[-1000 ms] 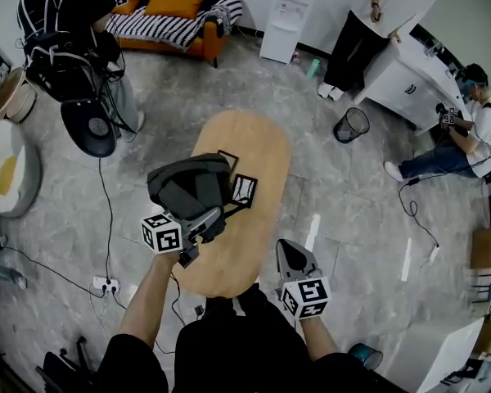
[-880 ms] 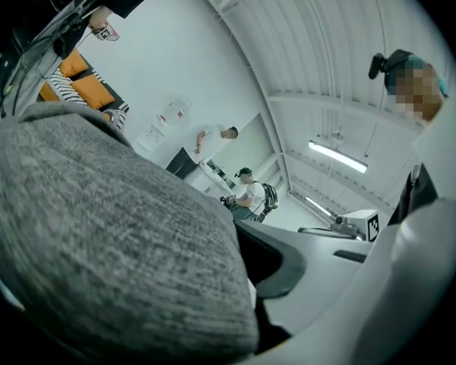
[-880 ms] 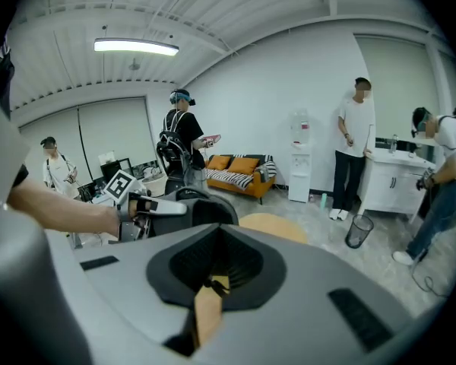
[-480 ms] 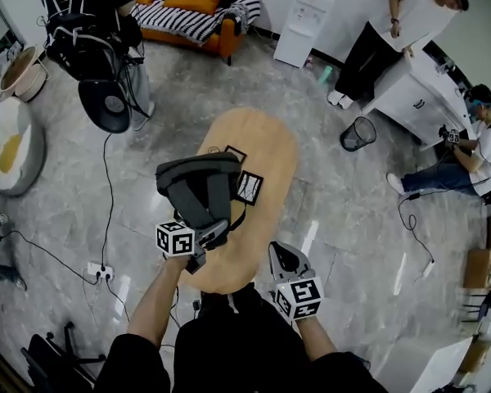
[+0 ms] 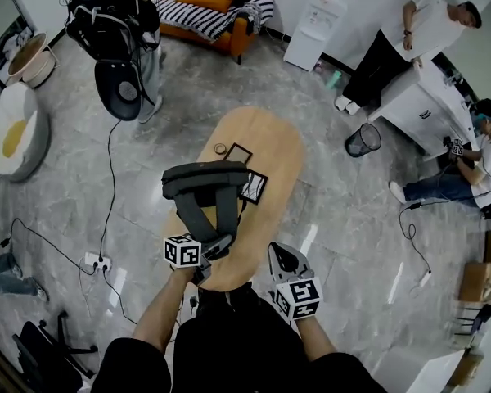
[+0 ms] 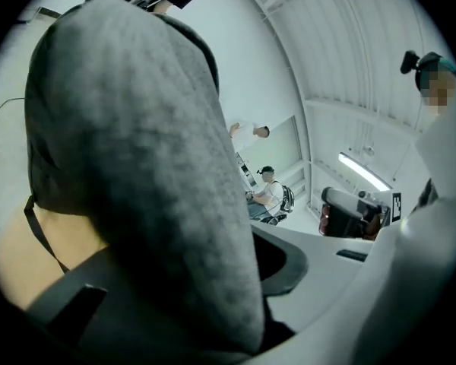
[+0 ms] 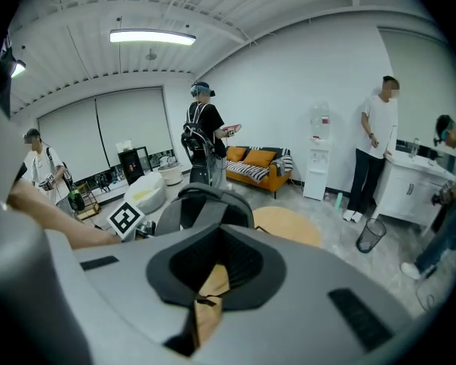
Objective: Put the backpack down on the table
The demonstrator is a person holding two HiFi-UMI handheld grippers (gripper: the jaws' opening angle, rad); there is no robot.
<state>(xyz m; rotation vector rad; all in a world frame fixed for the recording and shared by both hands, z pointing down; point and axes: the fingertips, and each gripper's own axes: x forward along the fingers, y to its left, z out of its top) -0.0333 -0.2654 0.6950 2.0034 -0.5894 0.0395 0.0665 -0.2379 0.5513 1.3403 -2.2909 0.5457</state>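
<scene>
Grey backpack [image 5: 204,188] upright on counter [image 5: 270,142], straps toward me.
My left gripper [image 5: 217,242] pinches a strap, jaws just eased wider; right gripper [image 5: 281,254] closed, empty.

Place: an office lounge.
Ahead of the right gripper [image 5: 285,256]: an oval wooden table [image 5: 270,142], then an orange sofa [image 5: 217,11] and a water dispenser [image 5: 317,24] by the white wall.
Ahead to its right: a white desk [image 5: 421,105] and a mesh wastebasket [image 5: 362,140].
To its left: a beanbag [image 5: 15,133], with a power strip [image 5: 96,262] and cables [image 5: 110,178] on the grey tiled floor [image 5: 344,211].
</scene>
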